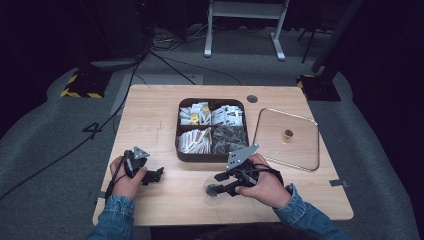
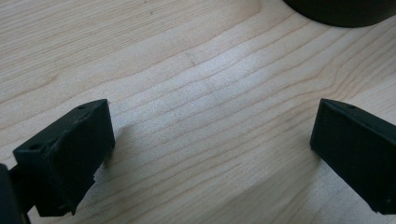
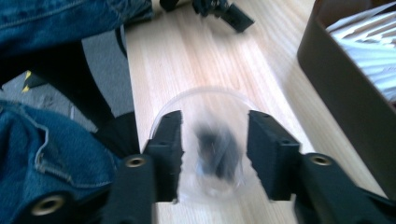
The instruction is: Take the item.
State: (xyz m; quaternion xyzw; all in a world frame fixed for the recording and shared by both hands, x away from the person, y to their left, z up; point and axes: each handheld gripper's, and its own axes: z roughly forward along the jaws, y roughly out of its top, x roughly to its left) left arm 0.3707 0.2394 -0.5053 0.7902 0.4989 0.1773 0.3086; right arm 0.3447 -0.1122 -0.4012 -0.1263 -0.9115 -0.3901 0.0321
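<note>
Cup (image 1: pixel 214 192) before tray (image 1: pixel 181 150); lid (image 1: pixel 300 155) right of tray.

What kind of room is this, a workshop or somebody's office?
Probably a lab or recording studio: a lone wooden table on grey carpet, dark surroundings, cables trailing across the floor, and hazard-striped stand feet behind it.

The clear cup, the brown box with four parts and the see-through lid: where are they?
clear cup (image 3: pixel 210 107), right gripper view, on its far rim.
brown box (image 1: pixel 202 157), high view, on its near wall.
see-through lid (image 1: pixel 280 150), high view, on a bare part of its flat pane.
</note>
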